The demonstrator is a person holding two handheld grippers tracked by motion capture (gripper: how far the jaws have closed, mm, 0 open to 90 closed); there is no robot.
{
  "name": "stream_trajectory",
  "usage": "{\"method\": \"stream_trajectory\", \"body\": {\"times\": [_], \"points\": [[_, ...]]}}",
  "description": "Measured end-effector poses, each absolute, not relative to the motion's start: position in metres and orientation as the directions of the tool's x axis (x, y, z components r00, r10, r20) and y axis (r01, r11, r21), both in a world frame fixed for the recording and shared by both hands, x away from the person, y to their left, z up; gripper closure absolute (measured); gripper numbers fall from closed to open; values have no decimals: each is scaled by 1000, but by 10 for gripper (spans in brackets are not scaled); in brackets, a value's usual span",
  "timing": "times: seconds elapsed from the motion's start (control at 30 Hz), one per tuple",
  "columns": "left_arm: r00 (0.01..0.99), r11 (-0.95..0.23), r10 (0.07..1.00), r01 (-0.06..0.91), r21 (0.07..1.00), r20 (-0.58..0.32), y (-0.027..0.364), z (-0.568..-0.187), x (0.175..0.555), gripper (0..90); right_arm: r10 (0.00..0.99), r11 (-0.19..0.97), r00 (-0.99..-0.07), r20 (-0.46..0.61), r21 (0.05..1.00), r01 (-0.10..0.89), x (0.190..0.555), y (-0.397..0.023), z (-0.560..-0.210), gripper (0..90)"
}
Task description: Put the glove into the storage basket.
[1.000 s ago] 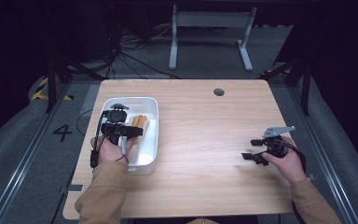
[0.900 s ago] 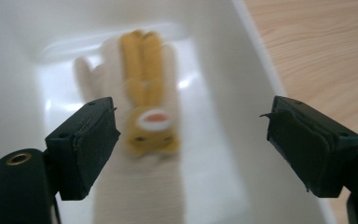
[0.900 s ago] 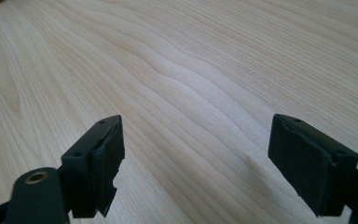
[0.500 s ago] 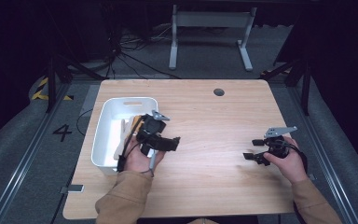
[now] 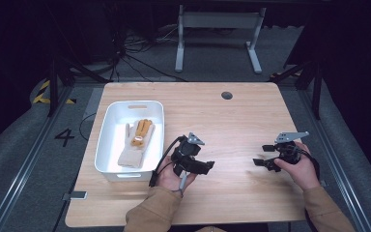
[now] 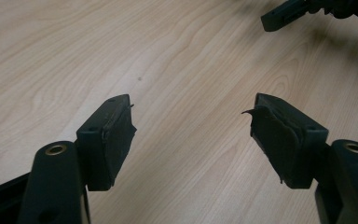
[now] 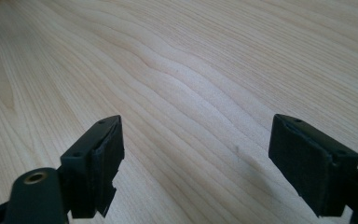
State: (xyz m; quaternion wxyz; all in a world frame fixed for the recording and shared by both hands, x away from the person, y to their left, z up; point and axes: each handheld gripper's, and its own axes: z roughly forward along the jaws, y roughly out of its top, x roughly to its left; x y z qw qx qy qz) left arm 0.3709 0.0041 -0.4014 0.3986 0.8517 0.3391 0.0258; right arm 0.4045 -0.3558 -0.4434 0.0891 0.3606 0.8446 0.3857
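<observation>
The wooden surface [image 5: 232, 121] carries a white bin [image 5: 107, 140] at about nine o'clock from its middle, set close to the left edge. Inside the bin lies a cream glove [image 5: 134, 145] with orange fingers, flat on the bottom, its fingertips toward twelve o'clock; nothing touches it.

The left gripper [image 5: 207, 166] sits just beside the bin's near right corner, at about four o'clock from the glove, held low over bare wood and pointing toward three o'clock. Its jaws have just been closing, yet in the left gripper view [image 6: 192, 122] they stand well apart with only wood grain between them.

The right gripper [image 5: 260, 163] is at about four o'clock from the surface's middle, pointing toward nine o'clock at the left one. In the right gripper view [image 7: 196, 154] its jaws gape wide over the surface and grasp nothing.
</observation>
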Motion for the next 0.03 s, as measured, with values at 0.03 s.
{"method": "stream_trajectory", "body": {"times": [0.03], "points": [[767, -452, 598, 561, 693, -232, 3, -404, 371, 305, 677, 443, -725, 129, 715, 541, 405, -356, -444, 186]]}}
